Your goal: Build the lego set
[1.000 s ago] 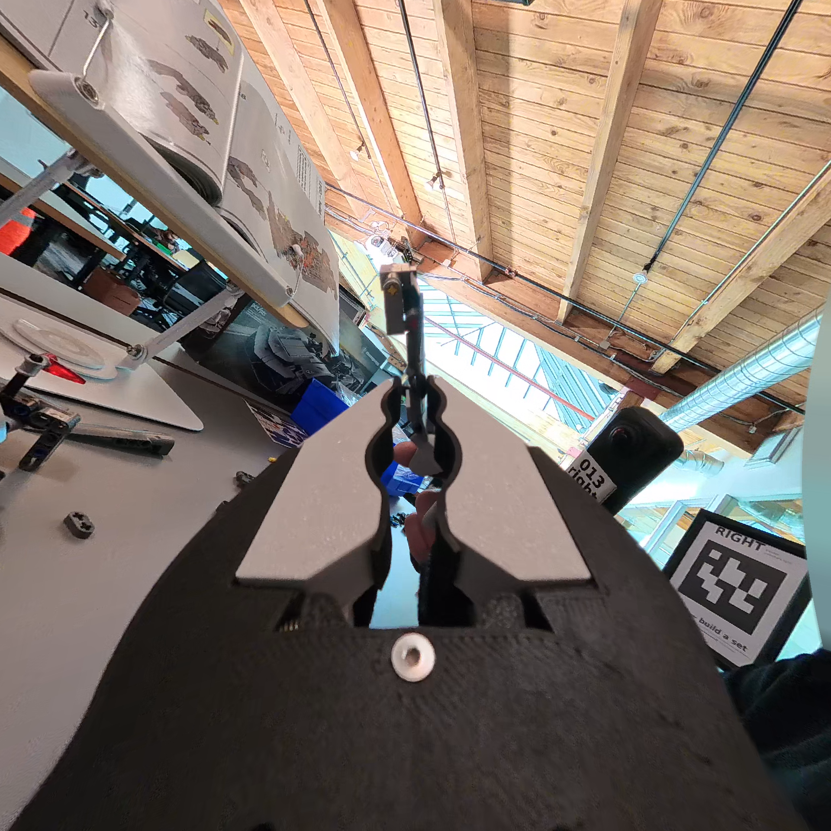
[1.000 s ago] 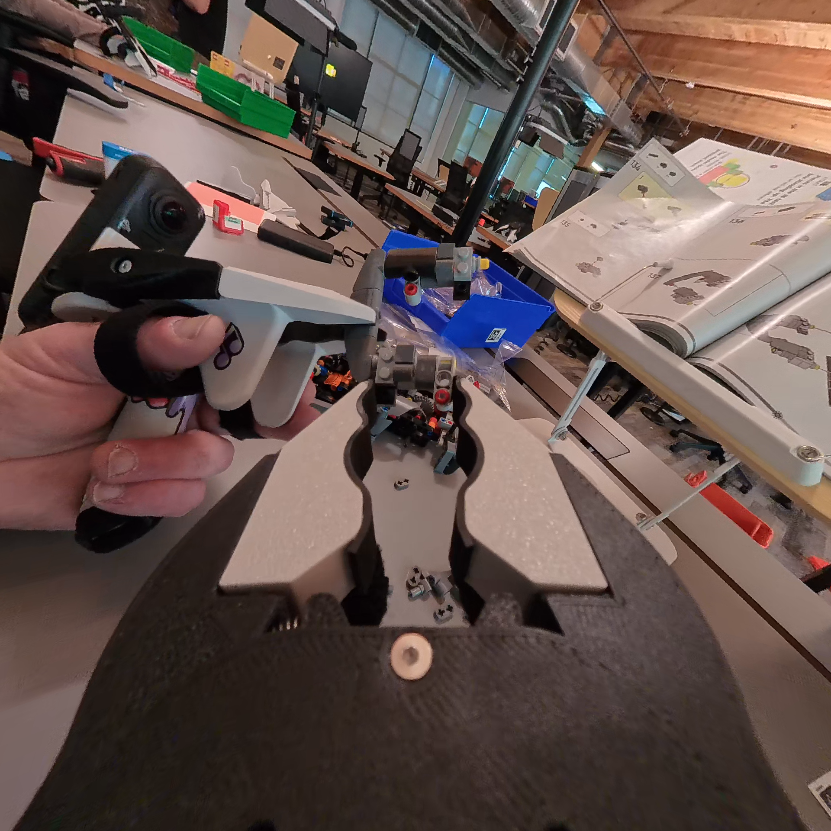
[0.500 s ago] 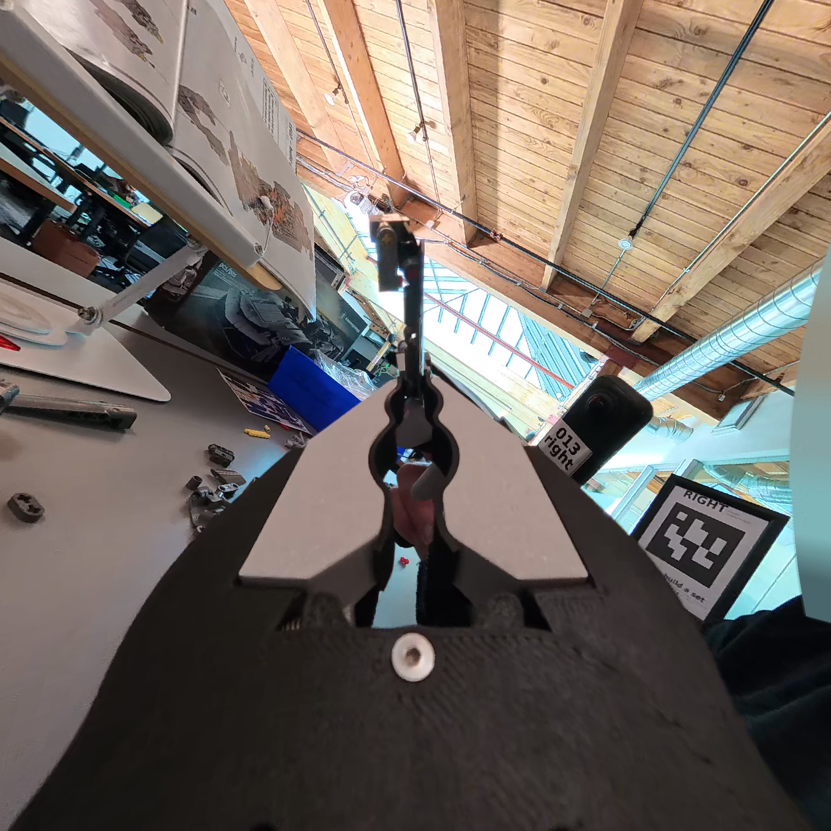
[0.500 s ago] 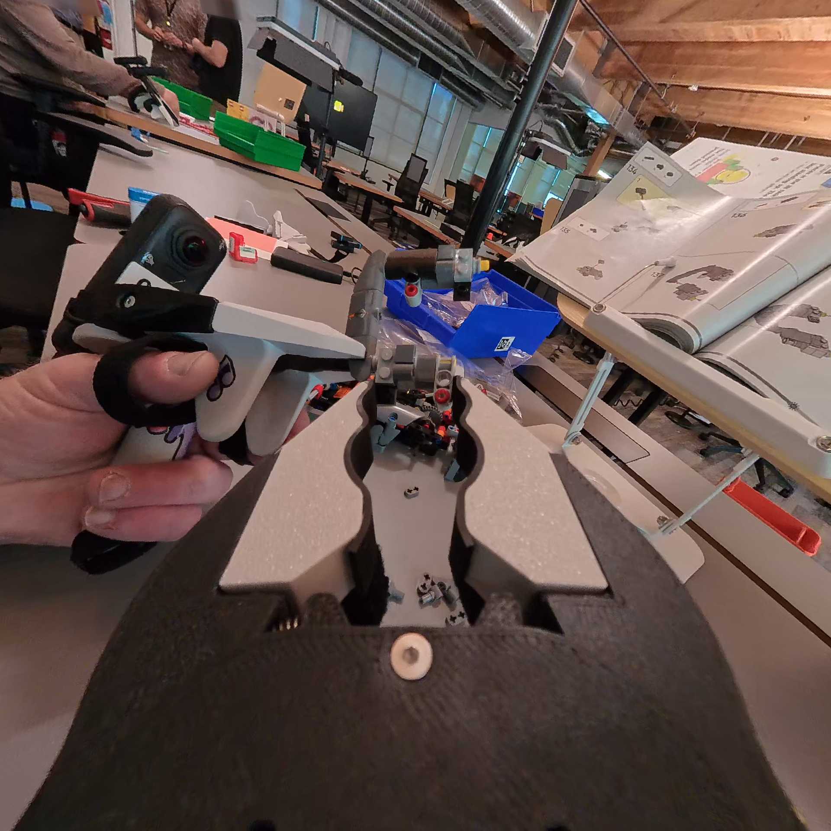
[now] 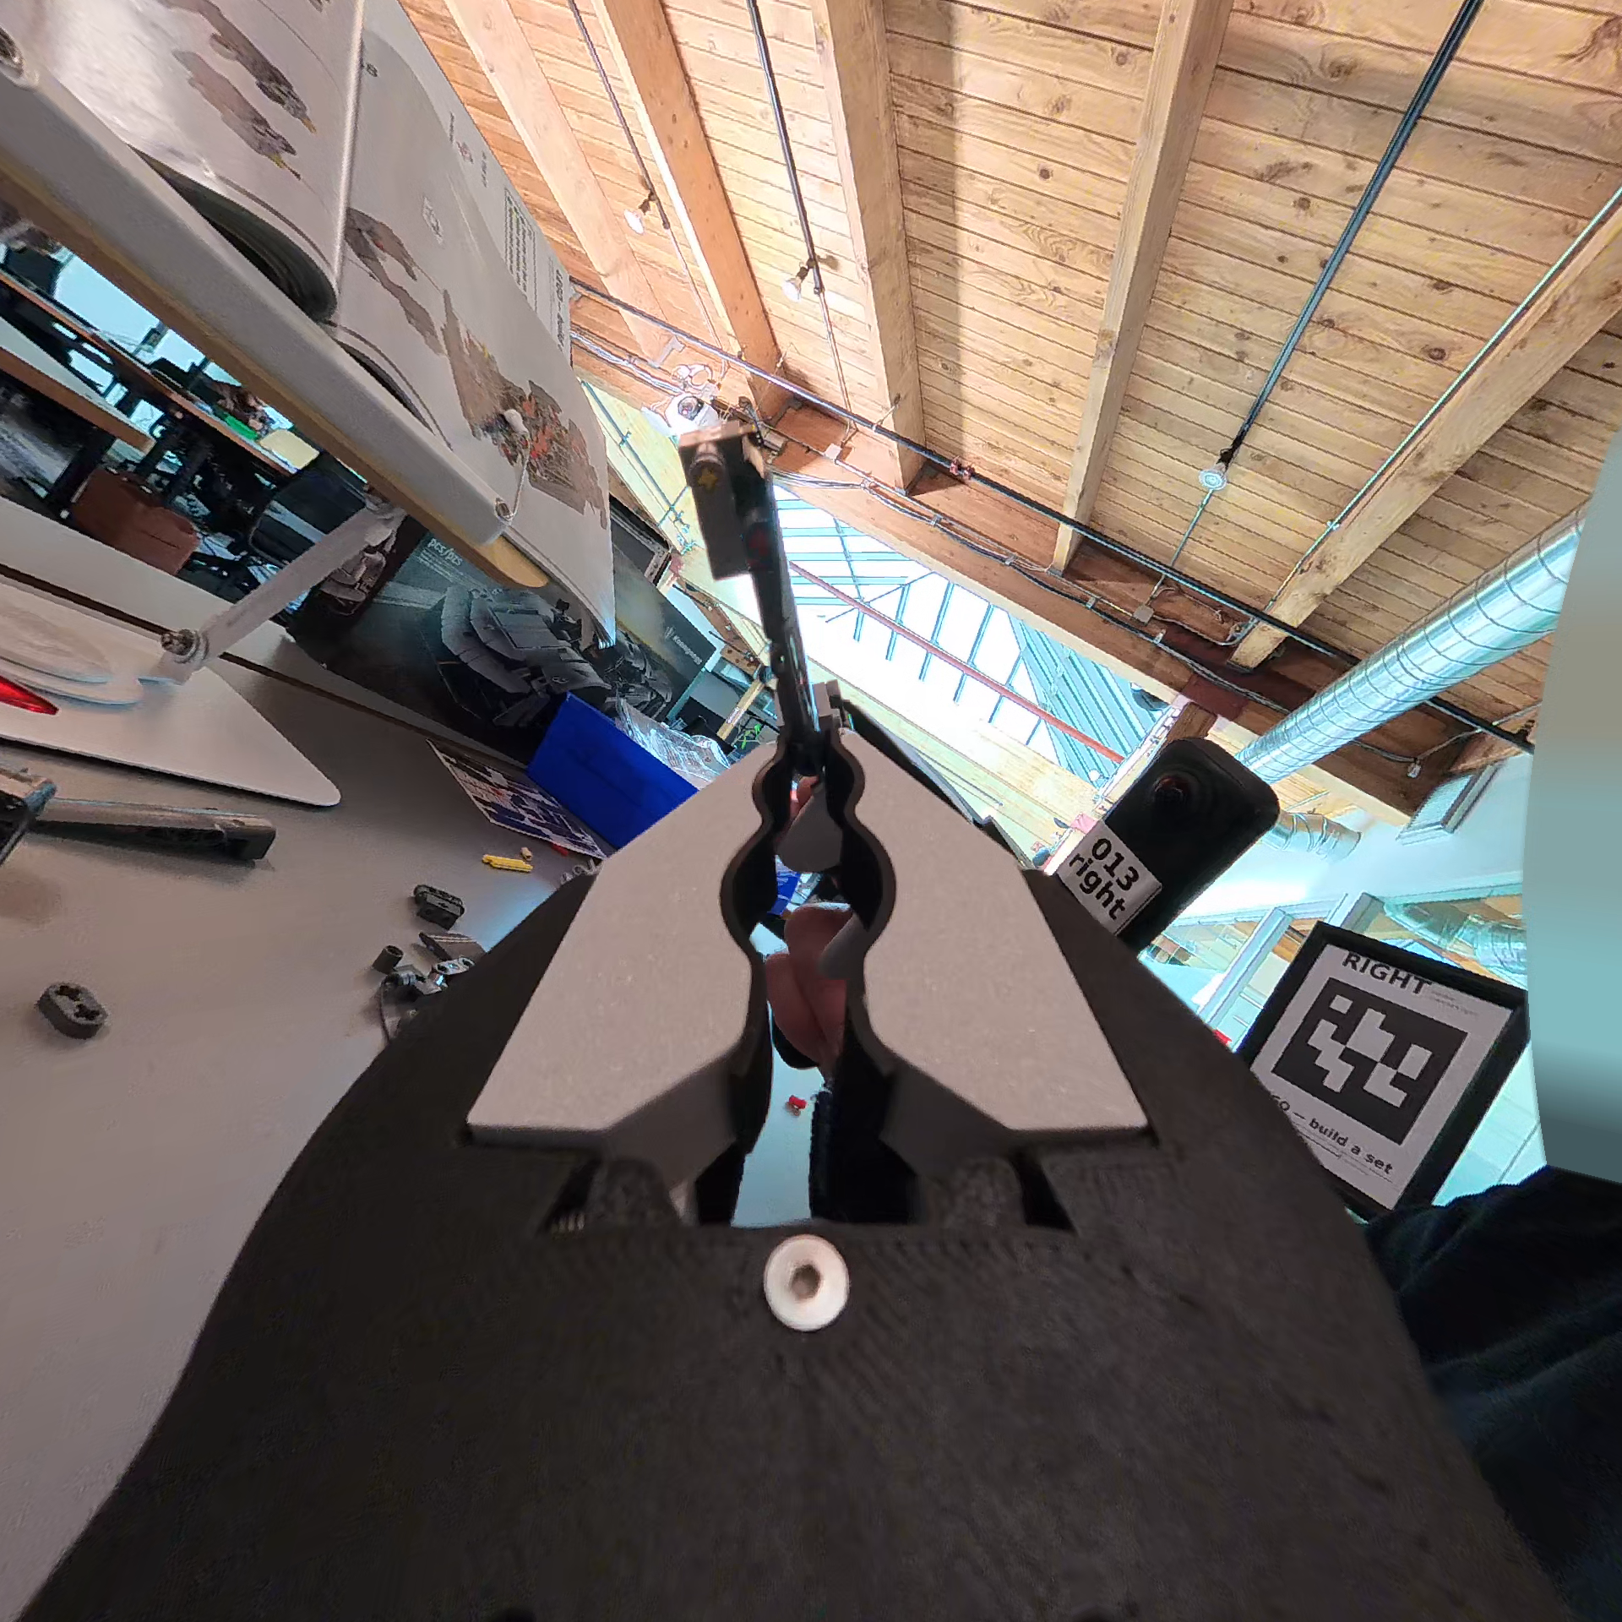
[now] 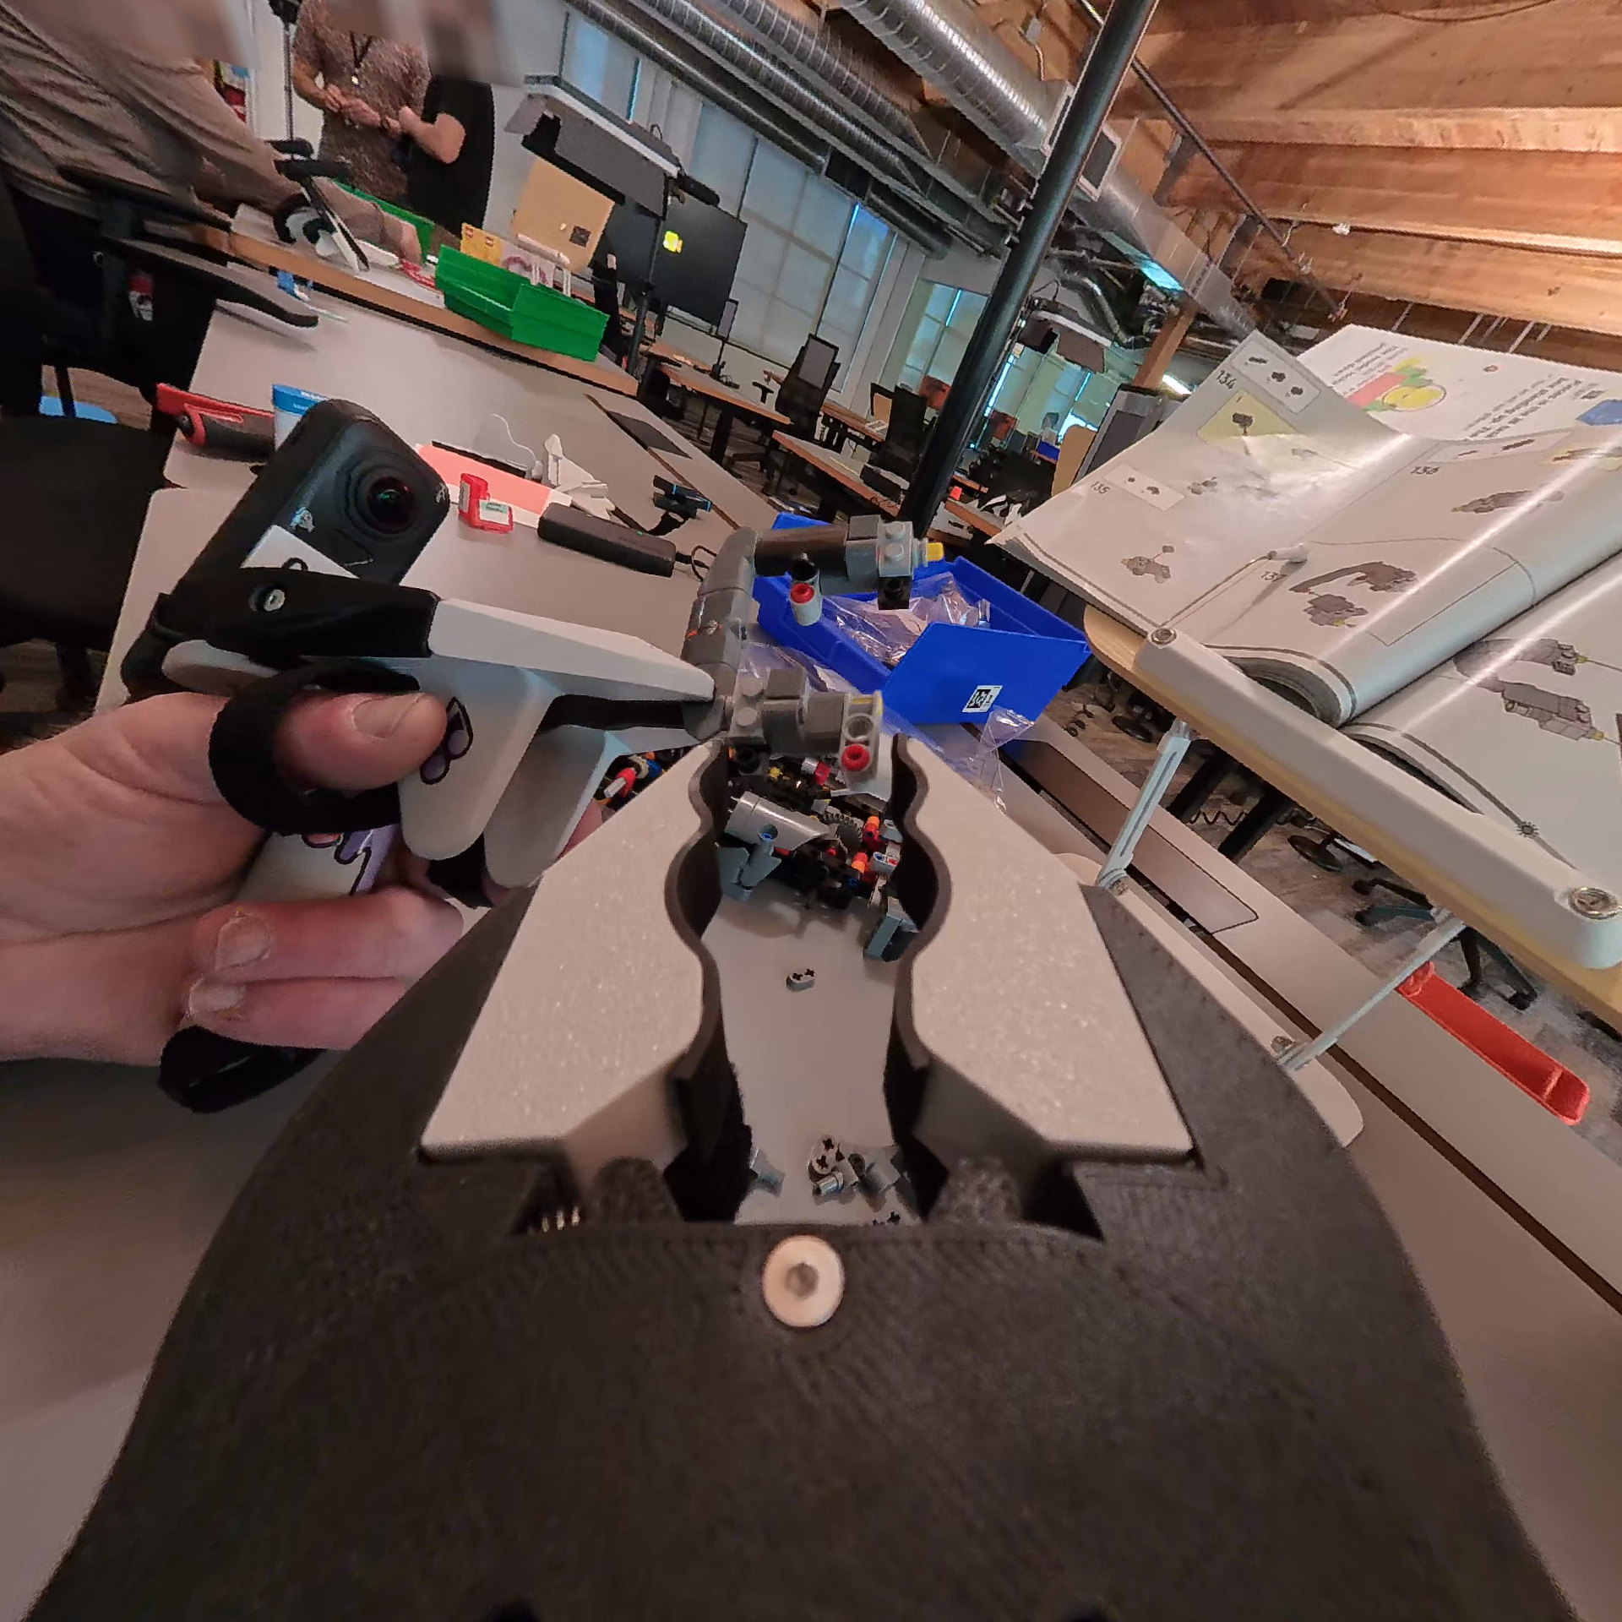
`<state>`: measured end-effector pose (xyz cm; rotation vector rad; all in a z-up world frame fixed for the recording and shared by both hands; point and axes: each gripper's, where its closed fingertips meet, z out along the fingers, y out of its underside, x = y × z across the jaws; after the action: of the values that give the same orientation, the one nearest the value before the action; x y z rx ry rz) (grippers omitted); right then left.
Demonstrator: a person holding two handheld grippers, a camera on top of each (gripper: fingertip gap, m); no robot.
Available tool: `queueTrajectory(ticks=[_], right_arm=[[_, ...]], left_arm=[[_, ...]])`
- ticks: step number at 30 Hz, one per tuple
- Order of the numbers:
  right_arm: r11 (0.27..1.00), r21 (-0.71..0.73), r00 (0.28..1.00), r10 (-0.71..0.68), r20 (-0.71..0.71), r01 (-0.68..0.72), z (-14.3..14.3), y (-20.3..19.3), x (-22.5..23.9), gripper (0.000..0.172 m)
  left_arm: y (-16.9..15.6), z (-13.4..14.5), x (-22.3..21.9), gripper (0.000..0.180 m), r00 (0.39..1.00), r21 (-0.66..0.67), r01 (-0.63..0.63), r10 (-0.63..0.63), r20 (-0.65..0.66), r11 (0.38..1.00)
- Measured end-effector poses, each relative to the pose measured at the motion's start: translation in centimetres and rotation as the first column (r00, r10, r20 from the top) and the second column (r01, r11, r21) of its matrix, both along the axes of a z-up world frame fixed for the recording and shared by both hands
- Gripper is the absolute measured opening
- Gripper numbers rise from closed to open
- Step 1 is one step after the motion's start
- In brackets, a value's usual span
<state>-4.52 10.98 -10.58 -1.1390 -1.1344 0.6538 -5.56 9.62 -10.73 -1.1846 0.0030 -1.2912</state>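
While the left gripper (image 5: 812, 755) clamps the grey brick arm (image 6: 728, 614), right gripper (image 6: 803, 772) open beneath

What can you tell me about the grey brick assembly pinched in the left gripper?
The grey brick assembly is a plastic, hook-shaped build: a curved dark grey arm rises from a studded grey block carrying red and black pins, then bends over to a small head with a yellow tip. The left gripper clamps its lower arm, holding it in the air above the right gripper's open fingers, which stand apart from it.
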Motion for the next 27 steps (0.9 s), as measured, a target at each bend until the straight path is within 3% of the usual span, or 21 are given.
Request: queueTrajectory(ticks=[11, 14, 21, 27], right_arm=[[0.984, 0.176, 0.999, -0.038, 0.023, 0.033, 0.8, -1.5, 1.6, 0.039], [0.99, 0.14, 1.0, -0.008, 0.001, 0.008, 1.2, -1.8, 2.6, 0.038], [0.999, 0.011, 0.999, 0.044, -0.029, -0.044, 0.0, -0.2, 5.3, 0.033], [0.996, -0.073, 0.998, 0.052, -0.034, -0.055, -1.4, 1.1, 6.3, 0.031]], left_arm=[[-0.3, 0.0, 0.2, 0.006, 0.99, -0.009, 0.125, -0.124, 0.069, 0.992], [-0.7, 0.5, 0.3, 0.006, 0.978, 0.019, 0.198, -0.198, 0.062, 0.98], [-1.2, 0.5, 1.0, 0.004, 0.954, 0.031, 0.224, -0.212, -0.212, 0.974], [0.3, 0.2, 0.5, 0.005, 0.917, -0.046, 0.26, -0.261, -0.302, 0.965]])
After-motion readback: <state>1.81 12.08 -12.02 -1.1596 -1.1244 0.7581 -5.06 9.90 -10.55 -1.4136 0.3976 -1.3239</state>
